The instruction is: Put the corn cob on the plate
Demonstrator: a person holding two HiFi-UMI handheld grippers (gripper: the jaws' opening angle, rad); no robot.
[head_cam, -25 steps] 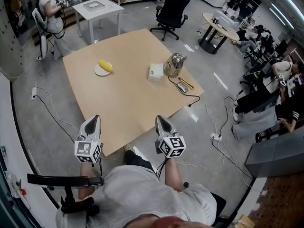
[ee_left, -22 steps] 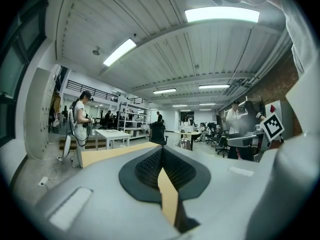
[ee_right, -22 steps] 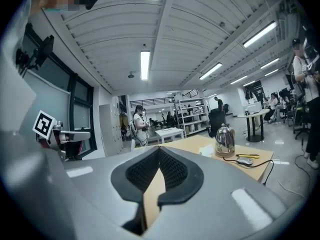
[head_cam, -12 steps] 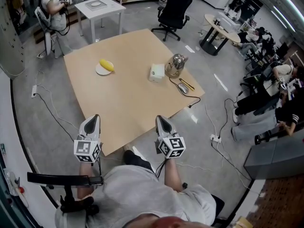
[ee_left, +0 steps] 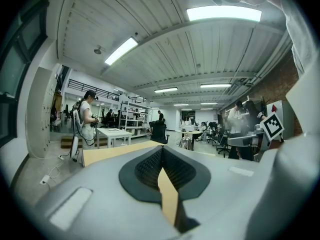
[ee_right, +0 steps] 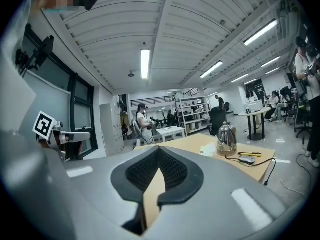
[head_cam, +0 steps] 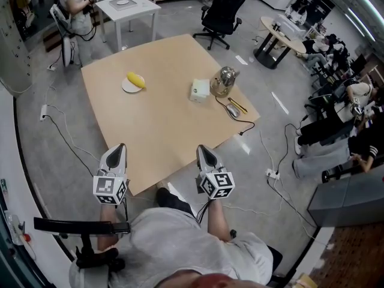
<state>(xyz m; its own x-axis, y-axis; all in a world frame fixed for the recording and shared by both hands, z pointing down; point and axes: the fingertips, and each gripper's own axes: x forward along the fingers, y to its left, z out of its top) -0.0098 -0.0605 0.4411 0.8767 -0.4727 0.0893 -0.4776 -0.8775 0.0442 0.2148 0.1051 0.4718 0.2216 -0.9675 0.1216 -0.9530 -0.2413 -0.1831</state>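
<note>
A yellow corn cob [head_cam: 136, 80] lies on a small white plate [head_cam: 126, 87] at the far left of the wooden table [head_cam: 156, 131]. Both grippers hover side by side over the table's near edge, far from the cob. My left gripper [head_cam: 120, 147] is shut with nothing between its pads, and the left gripper view shows its black pads [ee_left: 150, 166] meeting at the tip. My right gripper [head_cam: 202, 149] is shut too and holds nothing; its pads [ee_right: 172, 170] touch in the right gripper view. Neither gripper view shows the cob or plate.
A steel kettle [head_cam: 223, 81], a white box [head_cam: 200, 90], a mouse [head_cam: 233, 110] on a cord and a yellow pen [head_cam: 236, 105] sit at the table's right. A person [head_cam: 75, 5] stands beside a white side table [head_cam: 127, 6]. An office chair [head_cam: 221, 14] stands beyond the table.
Both grippers hold still. The head view has drifted slightly, so the person and white side table at the back sit a little further right in the picture.
</note>
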